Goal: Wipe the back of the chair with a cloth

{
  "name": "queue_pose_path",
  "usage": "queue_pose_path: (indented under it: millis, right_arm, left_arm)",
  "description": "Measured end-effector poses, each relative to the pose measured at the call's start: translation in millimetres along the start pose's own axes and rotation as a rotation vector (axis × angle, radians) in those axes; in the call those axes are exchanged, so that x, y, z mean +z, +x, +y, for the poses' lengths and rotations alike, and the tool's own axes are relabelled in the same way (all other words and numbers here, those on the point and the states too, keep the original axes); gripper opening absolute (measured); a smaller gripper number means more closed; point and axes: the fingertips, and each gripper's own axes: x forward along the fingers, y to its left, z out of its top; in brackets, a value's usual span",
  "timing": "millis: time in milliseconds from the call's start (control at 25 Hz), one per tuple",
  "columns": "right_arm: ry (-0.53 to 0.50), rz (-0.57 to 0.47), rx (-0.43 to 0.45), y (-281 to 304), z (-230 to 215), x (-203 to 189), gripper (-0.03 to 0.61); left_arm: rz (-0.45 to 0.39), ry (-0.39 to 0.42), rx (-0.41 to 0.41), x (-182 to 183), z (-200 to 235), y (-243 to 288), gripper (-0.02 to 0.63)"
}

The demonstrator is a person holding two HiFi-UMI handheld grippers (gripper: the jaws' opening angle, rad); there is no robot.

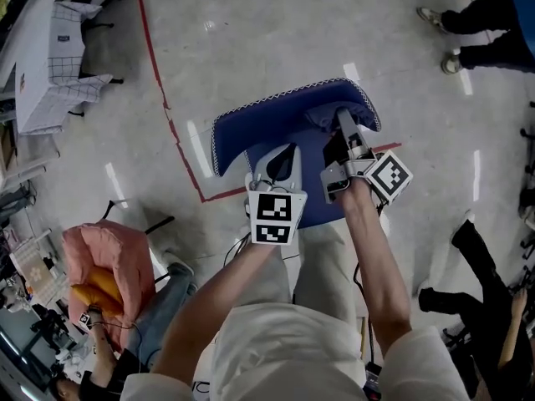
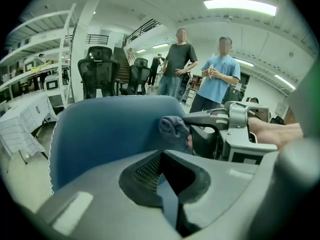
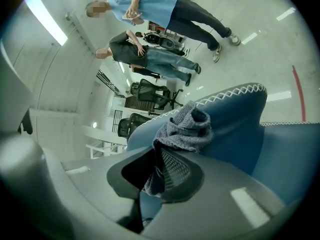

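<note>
The floor [image 1: 276, 23] carries a red tape line [image 1: 167, 115], which runs to the left of the blue chair [image 1: 251, 132]. The chair stands directly in front of the person, with its back on the far side. The upper edge of the back is trimmed with white stitching.

The left gripper [image 1: 282, 155] hovers over the seat and points at the inner face of the back. Its fingers stand slightly apart with nothing between them; only a strip of blue chair shows through the gap.

The right gripper [image 1: 338, 124] is just beside it, to the right, and points at the upper right part of the back. Its fingers are clamped on a grey-blue cloth [image 1: 322, 117]. The cloth is bunched, and its free end projects past the fingertips. This end rests against the inner face of the chair back, close below the stitched edge.

In the left gripper view, two persons [image 2: 217, 74] stand beyond the chair, well apart from it
</note>
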Motion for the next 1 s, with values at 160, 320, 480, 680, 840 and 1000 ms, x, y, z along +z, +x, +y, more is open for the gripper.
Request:
queue_pose_path:
  millis: [160, 320, 480, 680, 840, 1000]
  right_arm:
    - [-0.037, 0.059, 0.032, 3, 19, 0, 0.060]
    - [-0.067, 0.083, 0.051, 9, 38, -4, 0.060]
    - [-0.102, 0.104, 0.088, 13, 59, -9, 0.060]
    - [-0.250, 0.139, 0.119, -2, 95, -13, 0.060]
    - [-0.401, 0.169, 0.149, -18, 121, -14, 0.061]
    - [-0.568, 0.158, 0.160, -39, 153, -19, 0.061]
  left_arm:
    - [-0.010, -0.009, 0.011, 6, 4, -9, 0.000]
    - [-0.022, -0.004, 0.022, 11, 7, -17, 0.000]
    - [-0.043, 0.001, 0.031, 24, 11, -27, 0.000]
    - [-0.073, -0.005, 0.040, 47, 14, -49, 0.000]
    - [-0.096, -0.002, 0.049, 60, 14, -67, 0.000]
    - [-0.104, -0.015, 0.043, 70, 10, -90, 0.000]
